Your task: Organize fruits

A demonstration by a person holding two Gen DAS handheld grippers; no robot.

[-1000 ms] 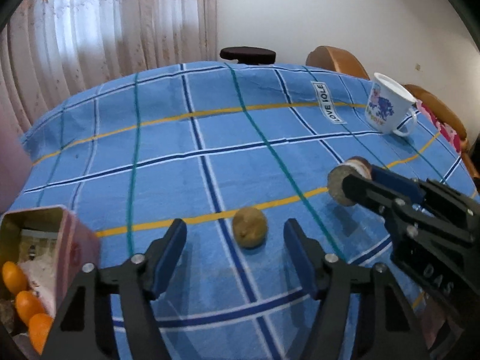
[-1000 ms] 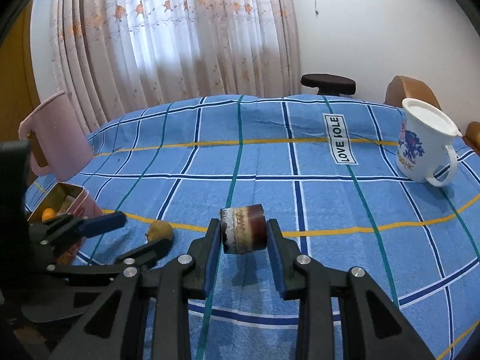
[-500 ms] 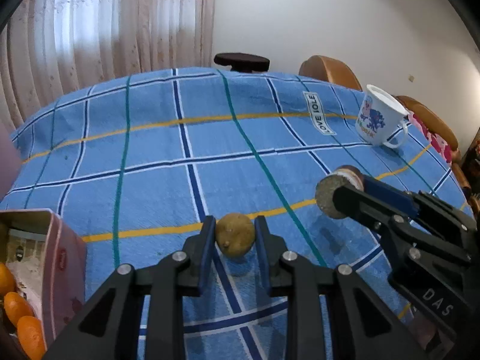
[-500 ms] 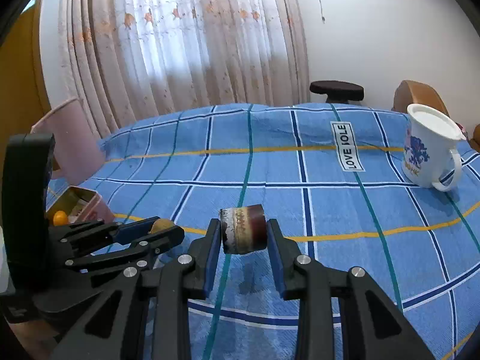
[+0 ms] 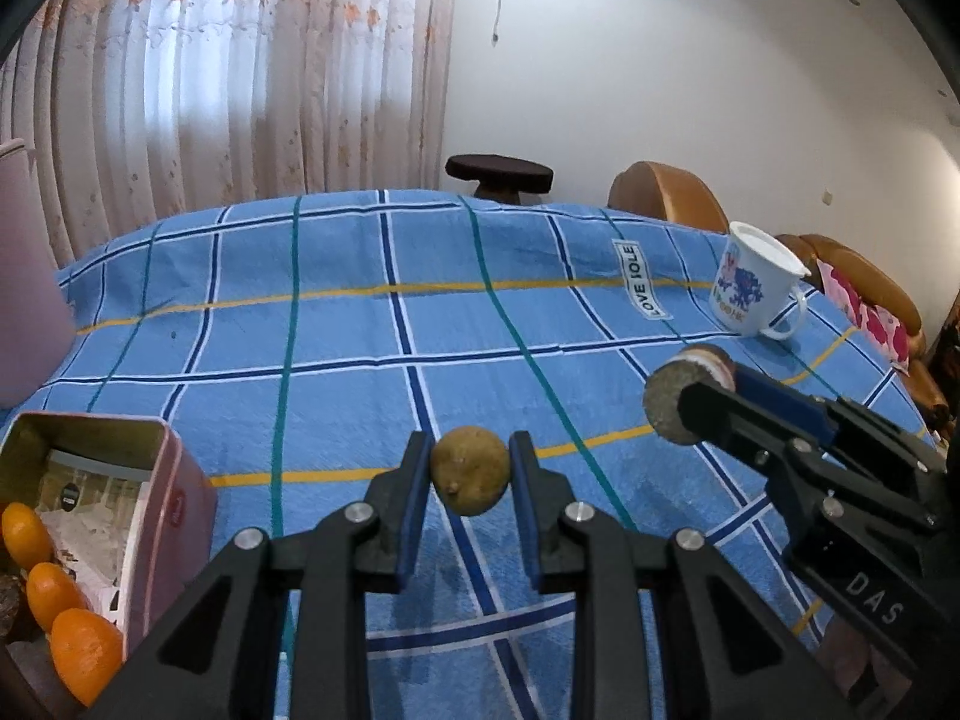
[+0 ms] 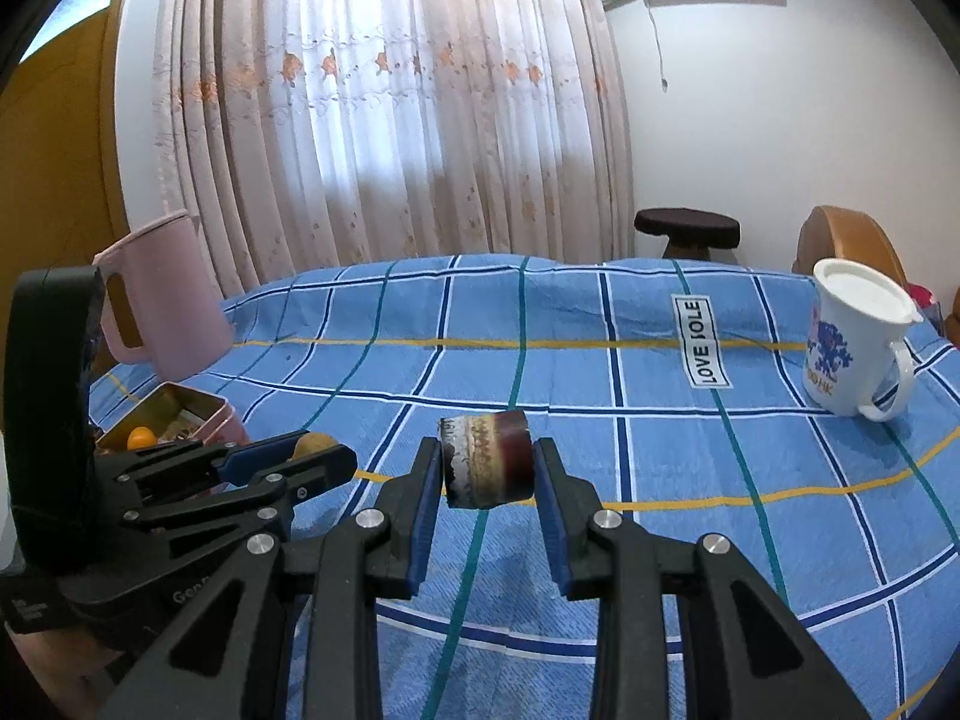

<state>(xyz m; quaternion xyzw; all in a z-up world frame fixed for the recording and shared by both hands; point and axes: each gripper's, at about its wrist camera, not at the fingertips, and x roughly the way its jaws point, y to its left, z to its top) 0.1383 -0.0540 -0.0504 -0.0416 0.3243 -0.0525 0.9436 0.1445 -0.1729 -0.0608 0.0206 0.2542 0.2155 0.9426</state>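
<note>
Brown fruit [image 5: 470,470] in left gripper [image 5: 470,474] (clamped)

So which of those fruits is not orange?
The brownish round fruit clamped in the left gripper; the three fruits by the tin are orange.

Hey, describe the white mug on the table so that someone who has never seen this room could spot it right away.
Start at the table with the blue checked cloth and go to its far right edge, past the LOVE label. The mug stands there alone, upright: white, blue print on its side, handle on the right, unlike the plain pink jug at the far left.
</note>
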